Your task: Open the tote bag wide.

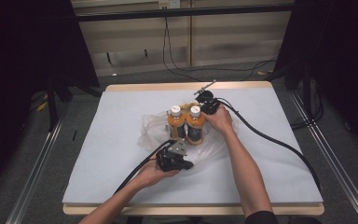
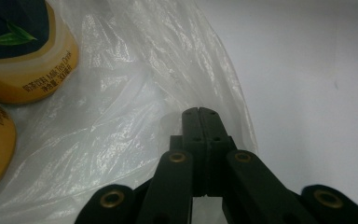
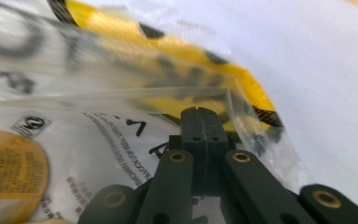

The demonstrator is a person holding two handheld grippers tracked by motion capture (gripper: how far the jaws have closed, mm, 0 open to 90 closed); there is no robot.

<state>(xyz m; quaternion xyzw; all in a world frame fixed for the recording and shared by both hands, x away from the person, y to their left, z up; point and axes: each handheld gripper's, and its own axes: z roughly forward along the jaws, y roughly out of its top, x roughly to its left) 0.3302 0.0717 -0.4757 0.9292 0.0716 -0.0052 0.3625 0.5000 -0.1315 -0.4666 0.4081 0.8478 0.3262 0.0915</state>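
Two orange bottles with white caps stand upright and touching, side by side, near the middle of the table (image 1: pixel 121 140), inside a crumpled clear plastic bag (image 1: pixel 151 128). Left bottle (image 1: pixel 176 123), right bottle (image 1: pixel 196 125); both carry dark labels.

Left hand-held gripper (image 1: pixel 186 164) sits at the near edge of the bag, just in front of the bottles, held low over the grey table cover. In the left gripper view its jaws are pressed together, tips meeting at the rim of the bag (image 2: pixel 135 107); whether a fold of film is pinched between them I cannot tell. The bases of the two bottles show at the left of that view, the nearer one (image 2: pixel 25 60) with small print on its orange band.

Right hand-held gripper (image 1: pixel 207 103) is at the far right side of the bottles, hand wrapped around it, cable trailing off across the table to the right. In the right gripper view its jaws are also together, tips against the bag's clear edge (image 3: pixel 135 100), with a yellow-and-black printed packet (image 3: pixel 177 70) lying behind the film
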